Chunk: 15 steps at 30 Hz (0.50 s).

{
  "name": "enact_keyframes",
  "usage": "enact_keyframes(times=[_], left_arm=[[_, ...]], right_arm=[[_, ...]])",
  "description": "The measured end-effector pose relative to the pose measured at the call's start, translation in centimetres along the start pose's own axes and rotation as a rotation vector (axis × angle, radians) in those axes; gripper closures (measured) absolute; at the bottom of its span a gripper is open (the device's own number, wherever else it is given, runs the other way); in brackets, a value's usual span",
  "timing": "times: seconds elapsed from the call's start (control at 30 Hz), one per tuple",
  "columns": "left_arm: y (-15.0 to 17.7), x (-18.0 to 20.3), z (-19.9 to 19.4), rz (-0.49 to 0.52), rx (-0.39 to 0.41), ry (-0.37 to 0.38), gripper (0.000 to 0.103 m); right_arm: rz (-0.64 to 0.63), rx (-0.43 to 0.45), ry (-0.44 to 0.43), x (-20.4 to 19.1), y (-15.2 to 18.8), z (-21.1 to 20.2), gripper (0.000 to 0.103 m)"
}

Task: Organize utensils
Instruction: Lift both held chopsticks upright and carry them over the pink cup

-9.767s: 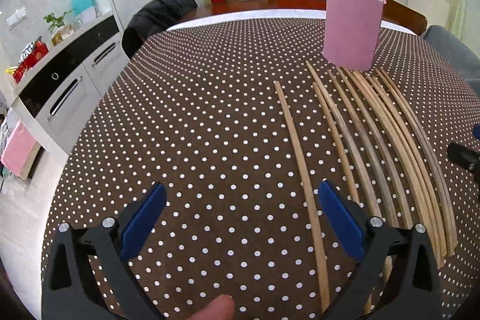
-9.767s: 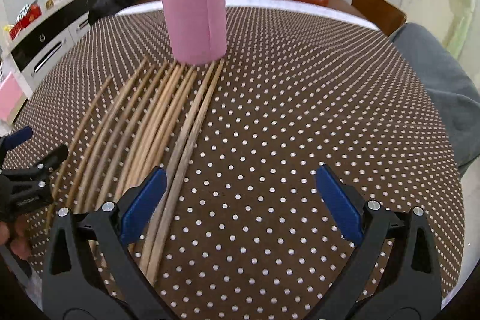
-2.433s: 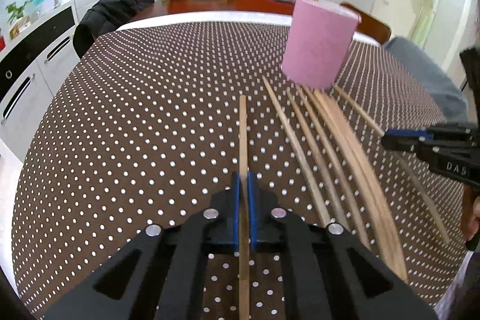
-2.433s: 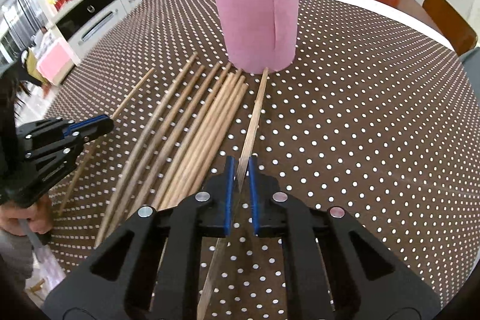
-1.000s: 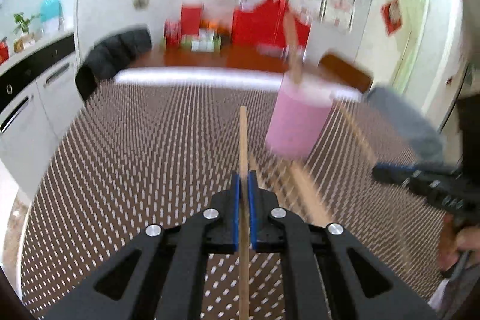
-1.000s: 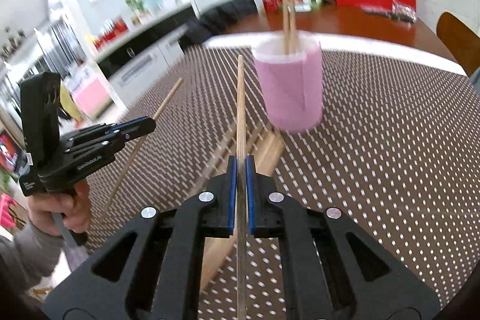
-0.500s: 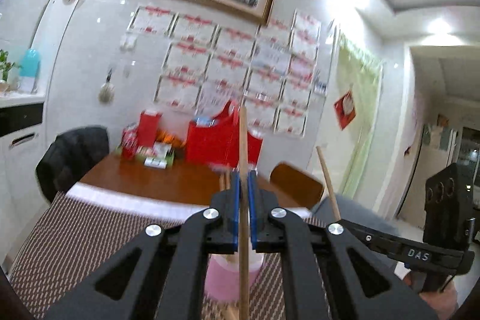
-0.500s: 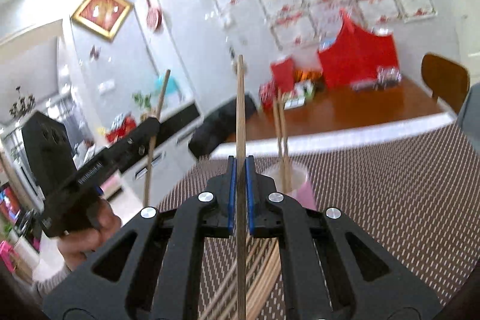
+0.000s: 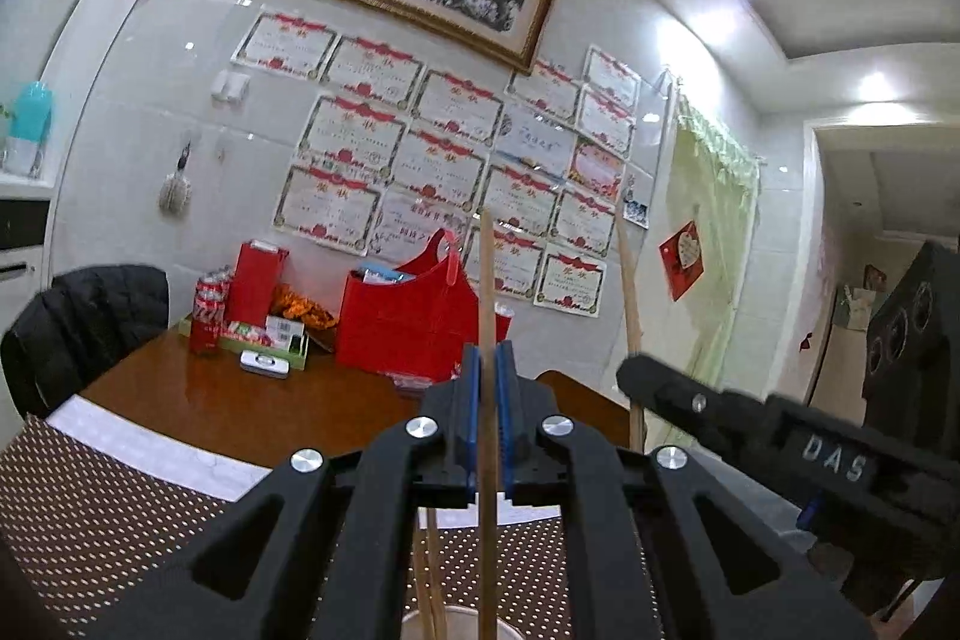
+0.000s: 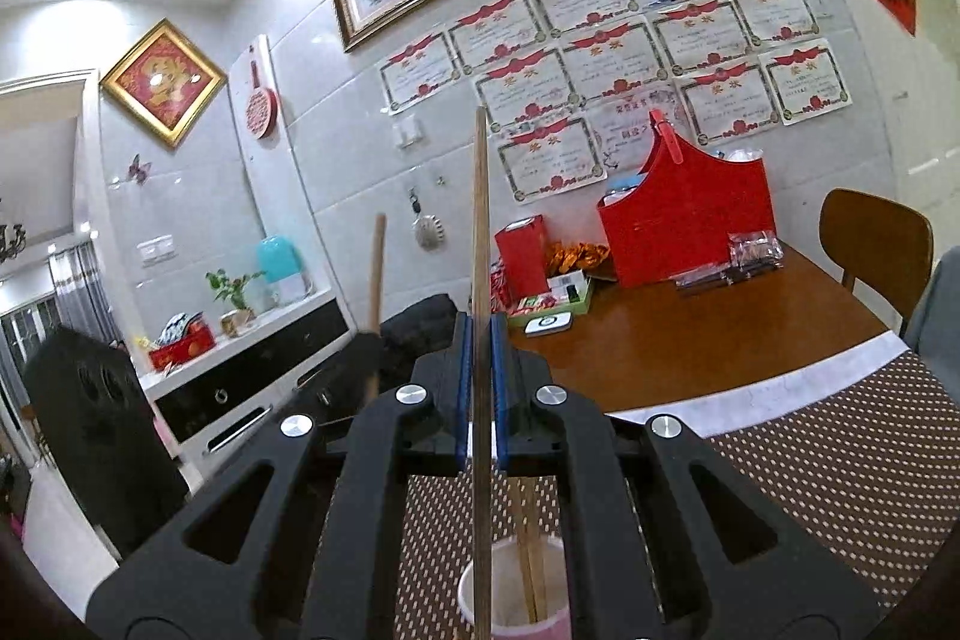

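On my left wrist view, the left gripper [image 9: 487, 400] has its blue pads pressed onto a wooden chopstick [image 9: 487, 292] that stands upright between them, its lower end reaching the rim of the pink holder [image 9: 462, 622] at the bottom edge. My right gripper [image 10: 480, 388] pinches a second chopstick [image 10: 480, 220] the same way, its lower end just over the holder's open mouth, where two more chopsticks [image 10: 528, 550] already lean. The holder sits on the brown dotted tablecloth [image 10: 840, 460]. Beyond it I see bare wooden tabletop [image 10: 690, 340] carrying a red bag [image 10: 684, 226], then the tiled wall with its certificates [image 10: 606, 64].
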<state>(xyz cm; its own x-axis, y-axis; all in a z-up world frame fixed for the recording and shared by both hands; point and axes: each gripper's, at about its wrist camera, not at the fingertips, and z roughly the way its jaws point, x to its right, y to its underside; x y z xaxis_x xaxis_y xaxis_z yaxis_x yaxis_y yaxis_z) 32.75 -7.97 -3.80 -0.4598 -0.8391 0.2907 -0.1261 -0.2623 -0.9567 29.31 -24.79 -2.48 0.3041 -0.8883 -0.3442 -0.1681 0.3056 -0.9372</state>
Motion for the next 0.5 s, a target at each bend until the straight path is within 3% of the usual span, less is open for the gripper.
enact_keyframes(times=[0.5], left_arm=[[3.7,-2.9,4.6,-0.027,-0.060,-0.020,0.097]], right_arm=[[-0.001,-0.047,0.040,2.7,2.9,4.1,0.096]])
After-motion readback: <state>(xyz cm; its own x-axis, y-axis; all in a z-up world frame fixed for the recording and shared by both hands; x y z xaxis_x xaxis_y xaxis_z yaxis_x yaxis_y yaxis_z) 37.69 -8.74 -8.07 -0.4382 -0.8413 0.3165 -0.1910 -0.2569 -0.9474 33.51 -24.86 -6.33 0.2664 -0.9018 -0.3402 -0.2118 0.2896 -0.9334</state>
